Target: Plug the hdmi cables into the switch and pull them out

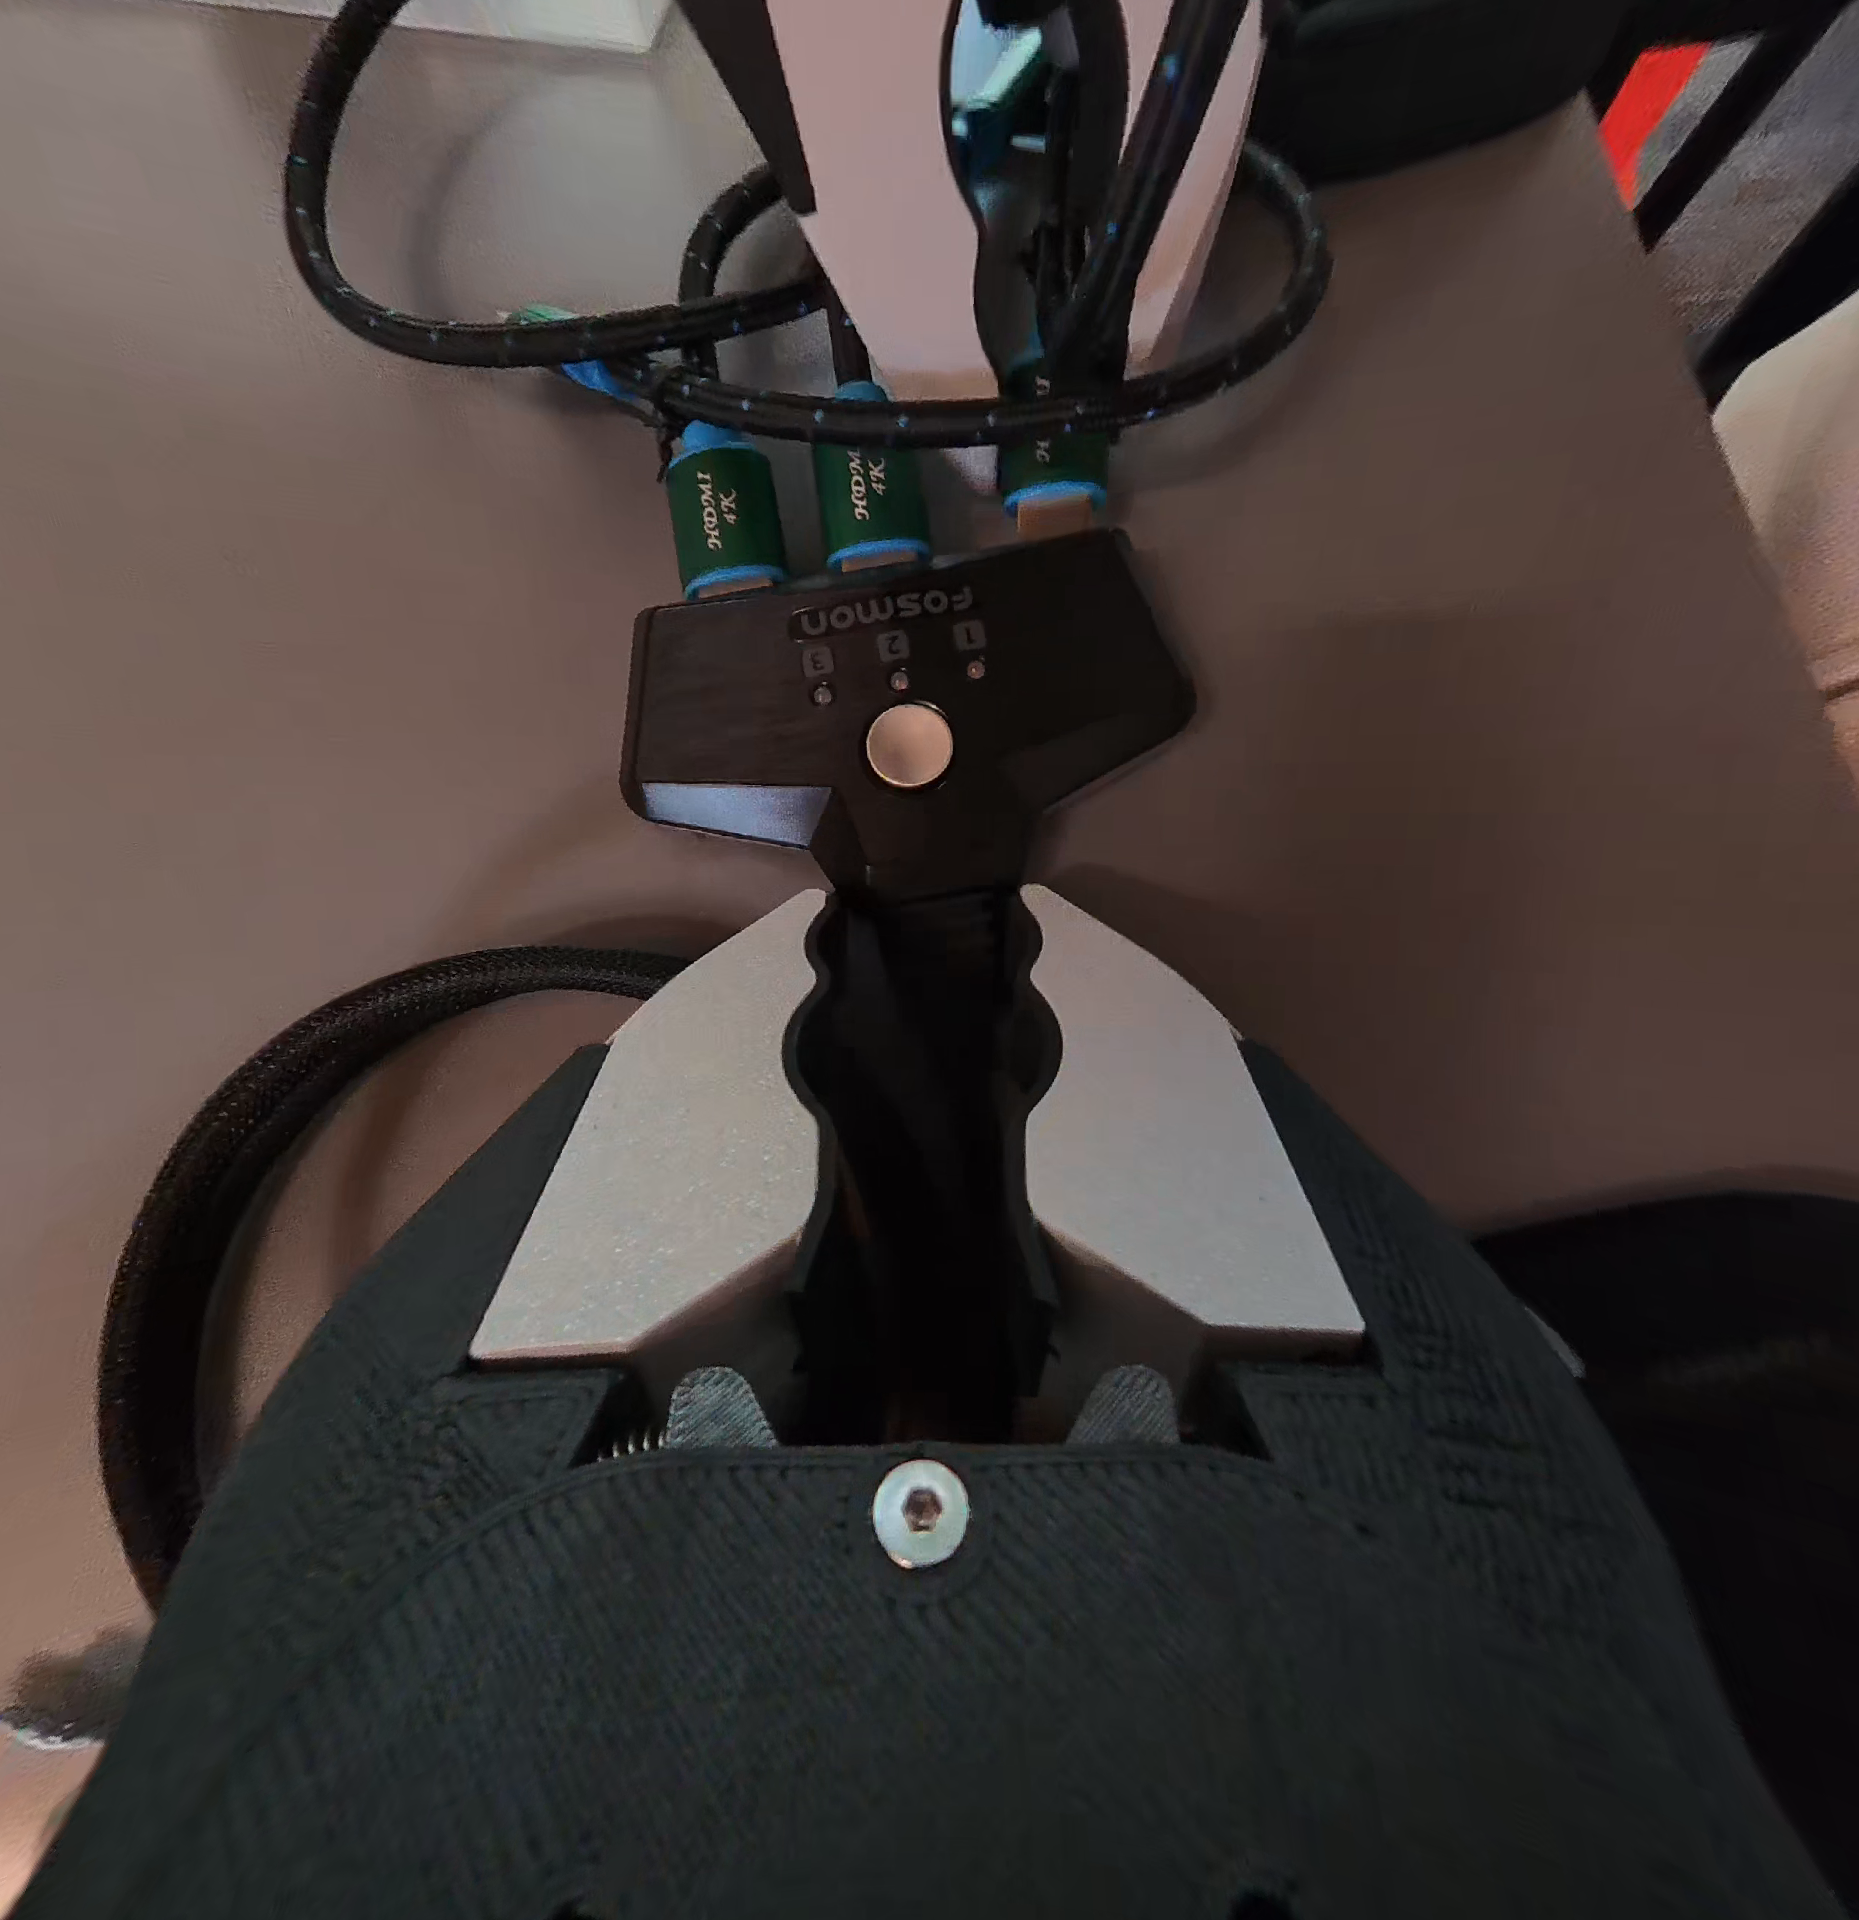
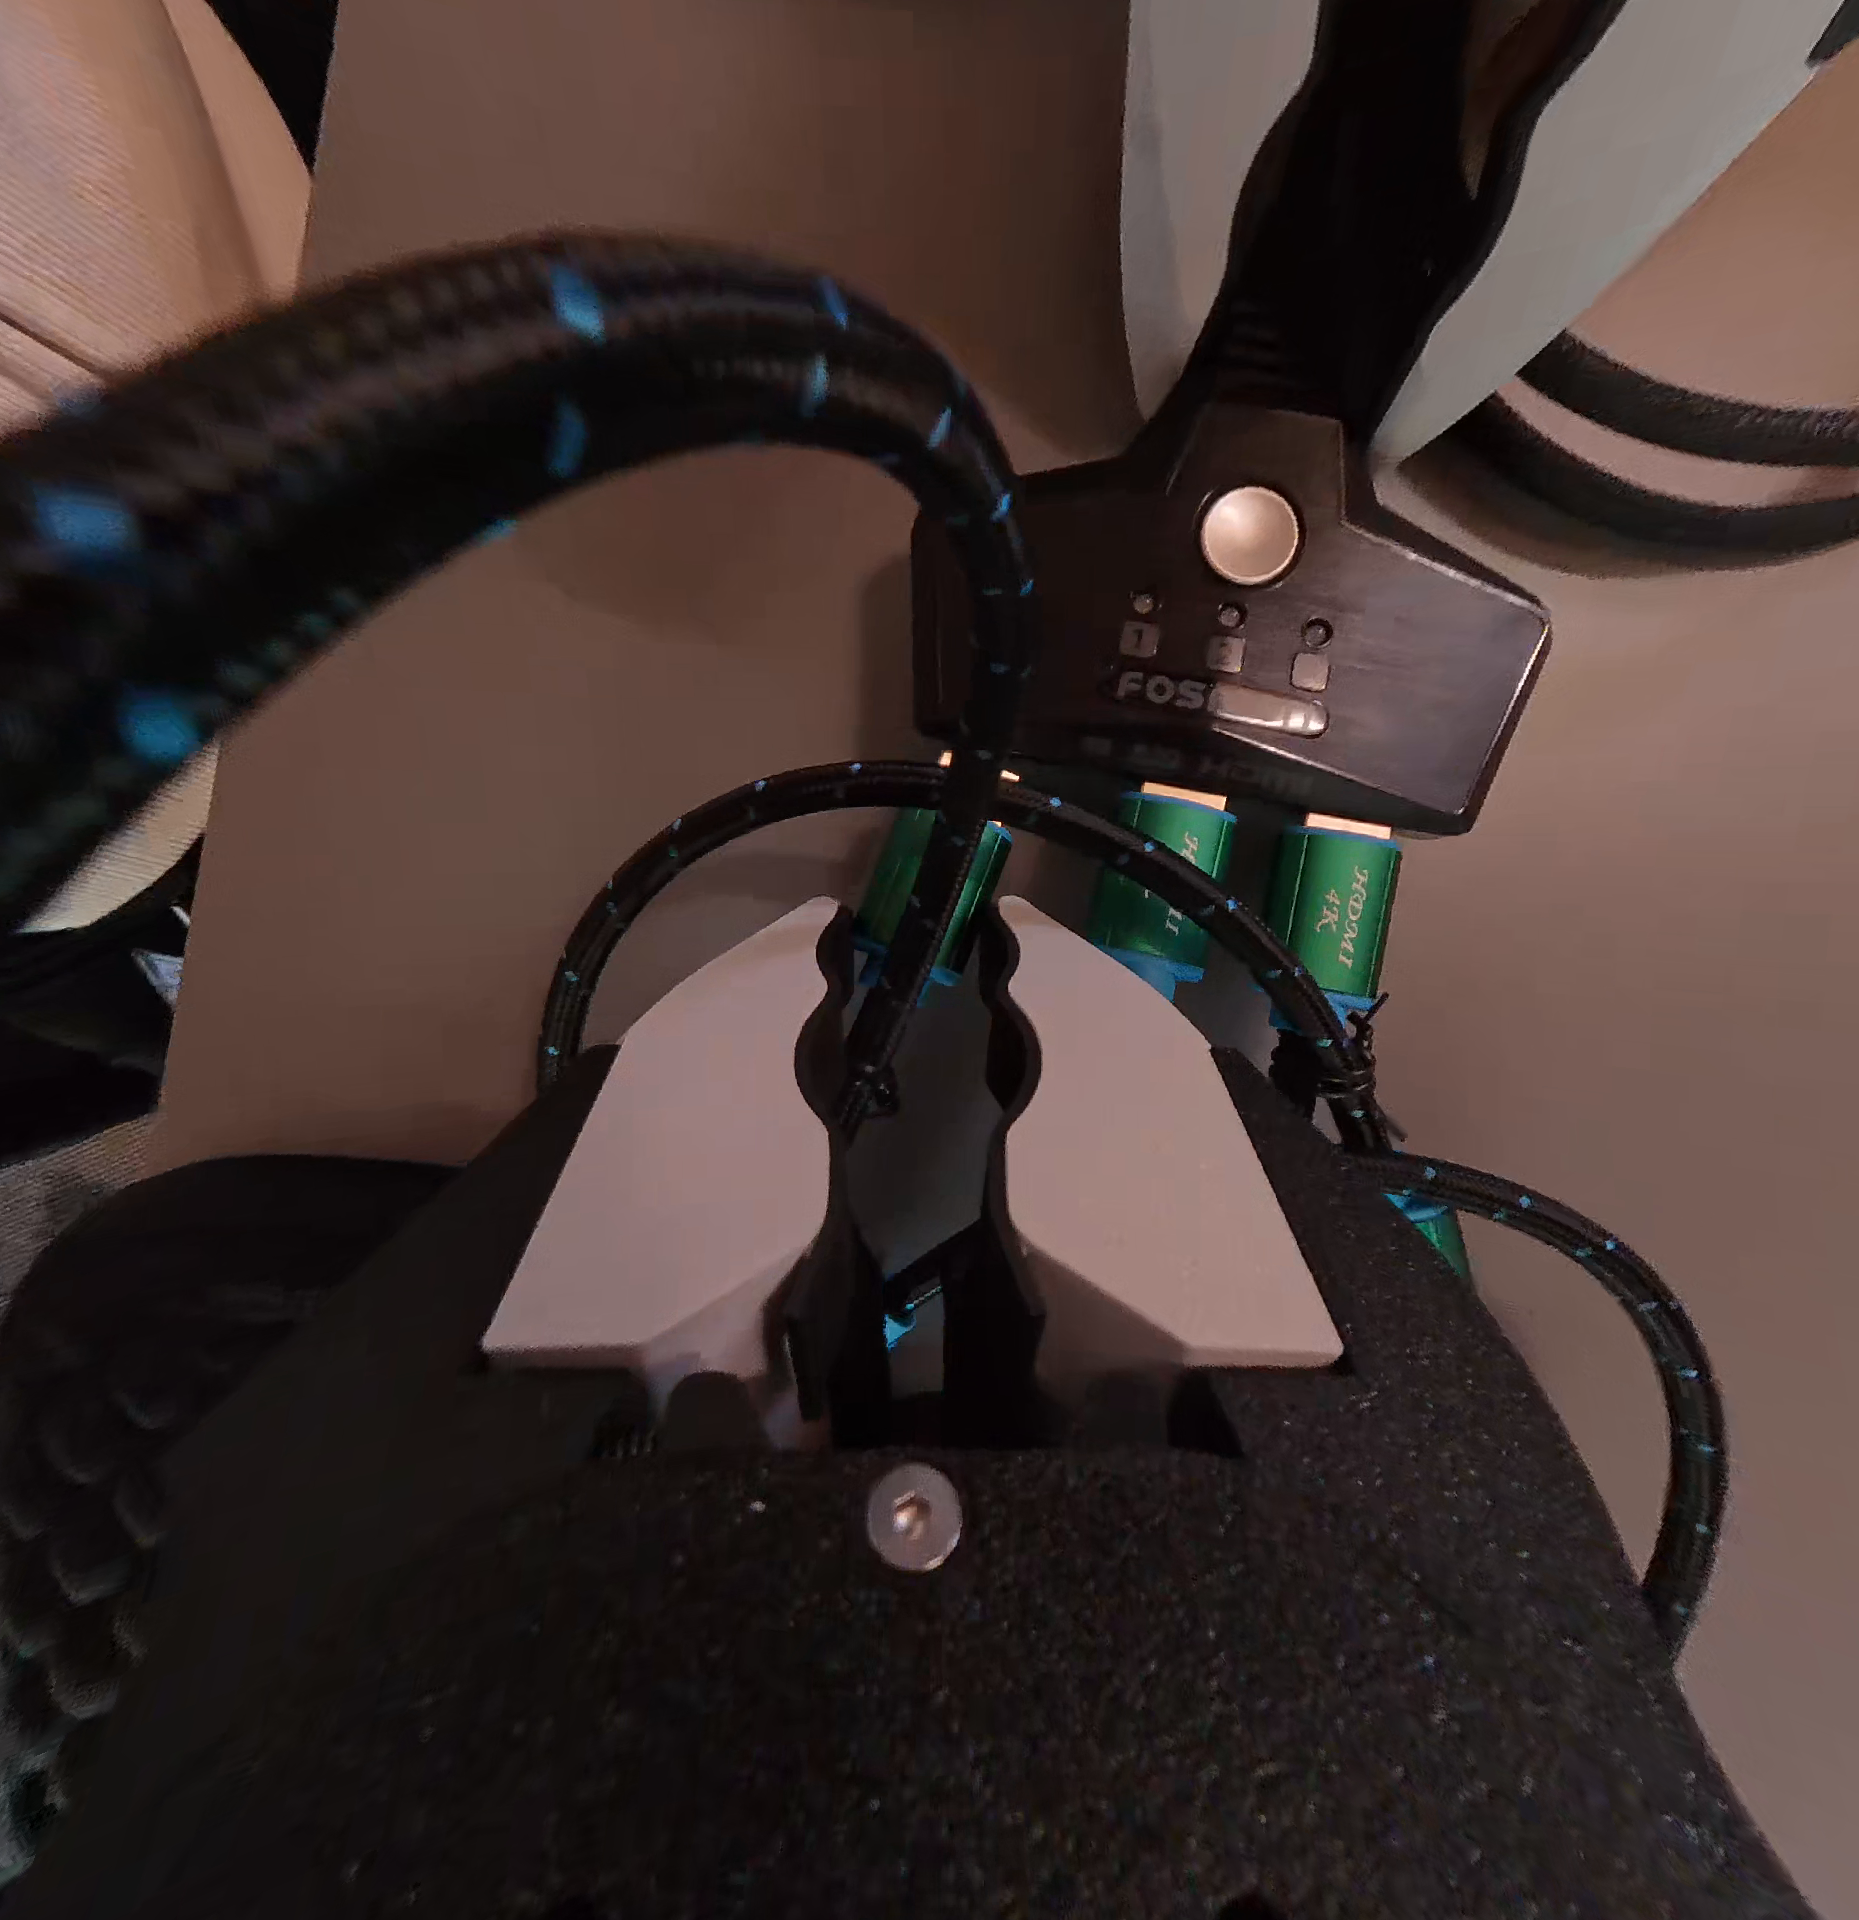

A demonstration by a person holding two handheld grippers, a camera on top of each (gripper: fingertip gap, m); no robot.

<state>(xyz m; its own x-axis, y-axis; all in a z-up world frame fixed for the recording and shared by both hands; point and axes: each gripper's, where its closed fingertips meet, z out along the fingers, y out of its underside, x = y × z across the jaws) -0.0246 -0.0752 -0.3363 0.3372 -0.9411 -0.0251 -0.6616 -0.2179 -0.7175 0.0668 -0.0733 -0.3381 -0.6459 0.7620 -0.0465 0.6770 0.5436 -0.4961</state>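
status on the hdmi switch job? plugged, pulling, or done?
Done: two green plugs sit seated in the switch. In hand: left gripper clamps the switch's tail; right gripper is shut on the third plug, metal tip showing at the port. Inserting or pulling is unclear. Left: pull all out.

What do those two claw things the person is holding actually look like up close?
Both look alike. The left gripper and right gripper each have a black, rough-textured plastic body with one silver screw in the middle. Two pale grey wedge-shaped fingers stick forward, lined inside with wavy black pads.
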